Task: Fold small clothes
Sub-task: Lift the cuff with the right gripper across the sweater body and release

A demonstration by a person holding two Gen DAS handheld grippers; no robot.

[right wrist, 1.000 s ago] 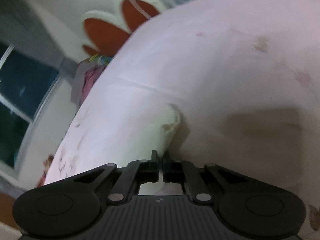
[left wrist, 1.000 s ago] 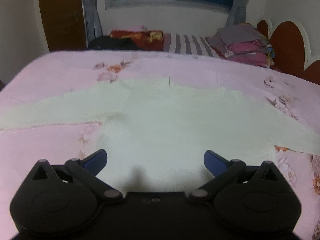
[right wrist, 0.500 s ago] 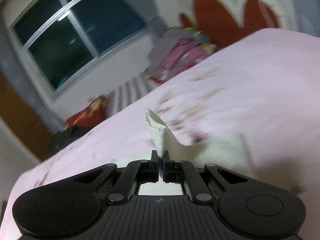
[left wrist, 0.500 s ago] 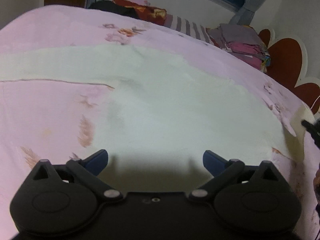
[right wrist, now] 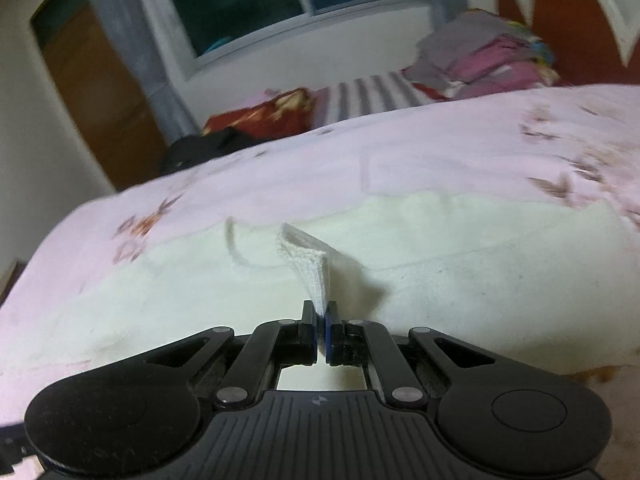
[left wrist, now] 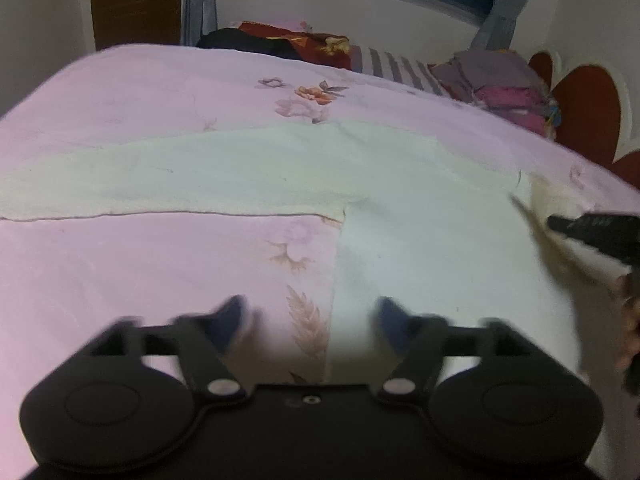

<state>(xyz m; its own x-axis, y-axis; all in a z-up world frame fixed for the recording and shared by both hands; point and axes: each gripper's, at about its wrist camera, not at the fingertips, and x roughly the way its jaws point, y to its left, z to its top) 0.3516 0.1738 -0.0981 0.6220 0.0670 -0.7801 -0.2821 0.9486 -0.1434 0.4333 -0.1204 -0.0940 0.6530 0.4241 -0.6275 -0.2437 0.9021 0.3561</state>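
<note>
Cream knitted long-sleeved top [left wrist: 400, 208] lies flat on pink floral bedsheet [left wrist: 160, 272], one sleeve stretched toward left. Soft, light, limp fabric; best taken at cuff or hem edge. Right gripper [right wrist: 321, 320] fingers clamped on ribbed cuff [right wrist: 308, 268], carrying sleeve over body. Left gripper [left wrist: 310, 316] fingers apart, holding nothing, above garment's side edge. Versus half second ago: cuff now over chest; left fingers slightly closer together.
</note>
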